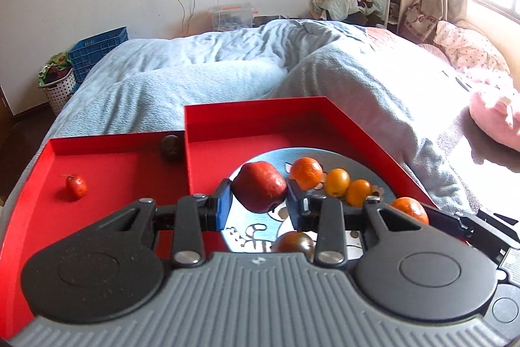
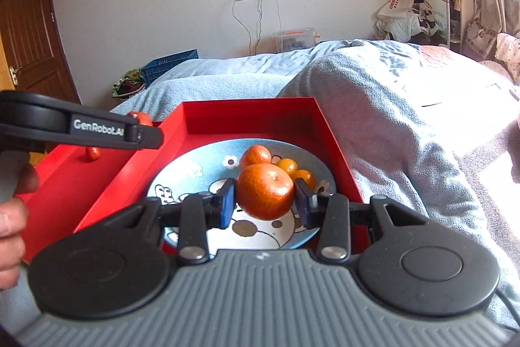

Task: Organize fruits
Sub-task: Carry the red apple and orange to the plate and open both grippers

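My left gripper [image 1: 259, 204] is shut on a dark red apple [image 1: 259, 191], held above a blue patterned plate [image 1: 260, 226] in the right red tray [image 1: 208, 152]. A mandarin [image 1: 306, 173] and two small oranges [image 1: 338, 182] lie on the plate. My right gripper [image 2: 265, 200] is shut on an orange mandarin [image 2: 265, 191], held over the same plate [image 2: 182, 181]. Another mandarin [image 2: 256, 155] and small oranges [image 2: 287, 166] lie behind it. The left tray [image 1: 107, 161] holds a small red fruit [image 1: 76, 186] and a dark round fruit [image 1: 171, 147].
Both trays rest on a bed with a rumpled blue blanket [image 1: 211, 67]. A pink pillow [image 1: 497, 119] lies at the right. A blue crate [image 1: 97, 52] and a white basket [image 1: 60, 91] stand beside the bed. The left gripper's body [image 2: 81, 127] crosses the right wrist view.
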### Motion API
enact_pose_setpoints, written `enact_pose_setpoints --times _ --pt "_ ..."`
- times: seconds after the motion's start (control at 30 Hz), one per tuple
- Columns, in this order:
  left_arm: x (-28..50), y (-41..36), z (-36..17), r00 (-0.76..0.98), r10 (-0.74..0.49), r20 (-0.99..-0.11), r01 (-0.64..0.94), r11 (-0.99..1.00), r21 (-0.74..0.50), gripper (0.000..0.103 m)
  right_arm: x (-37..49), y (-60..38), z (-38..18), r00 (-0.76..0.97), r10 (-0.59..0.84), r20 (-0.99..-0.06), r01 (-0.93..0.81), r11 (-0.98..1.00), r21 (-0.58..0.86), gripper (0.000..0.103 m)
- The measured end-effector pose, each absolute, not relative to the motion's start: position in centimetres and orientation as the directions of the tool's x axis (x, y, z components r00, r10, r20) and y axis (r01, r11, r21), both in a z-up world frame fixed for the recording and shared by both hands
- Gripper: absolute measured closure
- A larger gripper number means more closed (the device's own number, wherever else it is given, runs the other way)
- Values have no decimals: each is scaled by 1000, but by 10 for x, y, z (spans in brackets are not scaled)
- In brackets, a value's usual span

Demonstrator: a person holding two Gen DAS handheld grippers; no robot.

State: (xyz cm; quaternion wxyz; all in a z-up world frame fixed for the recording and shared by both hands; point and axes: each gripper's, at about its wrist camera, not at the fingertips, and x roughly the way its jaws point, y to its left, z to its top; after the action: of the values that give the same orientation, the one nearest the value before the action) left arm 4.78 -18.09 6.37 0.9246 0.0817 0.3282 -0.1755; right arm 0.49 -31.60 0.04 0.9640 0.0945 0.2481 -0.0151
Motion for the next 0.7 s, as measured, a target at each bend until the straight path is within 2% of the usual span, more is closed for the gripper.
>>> enact_pose_setpoints --times 0.23,0.47,0.63,0.67,0.7 --pt "72 -215 41 659 -294 -693 411 911 5 62 13 -312 -8 859 35 -510 49 987 151 62" --pt "85 -214 18 602 -298 -741 436 900 -7 61 27 -298 -10 823 51 -566 -6 997 82 61" --pt "82 -205 23 615 -316 -722 448 894 -10 60 40 -288 -9 806 57 -590 -41 998 41 61" --pt "81 -202 25 618 -322 -717 449 894 -15 53 42 -287 -9 802 57 -595 -44 998 36 61" --pt "80 -199 28 623 -326 -712 447 895 -19 42 45 -286 -9 798 56 -600 -45 998 33 61"
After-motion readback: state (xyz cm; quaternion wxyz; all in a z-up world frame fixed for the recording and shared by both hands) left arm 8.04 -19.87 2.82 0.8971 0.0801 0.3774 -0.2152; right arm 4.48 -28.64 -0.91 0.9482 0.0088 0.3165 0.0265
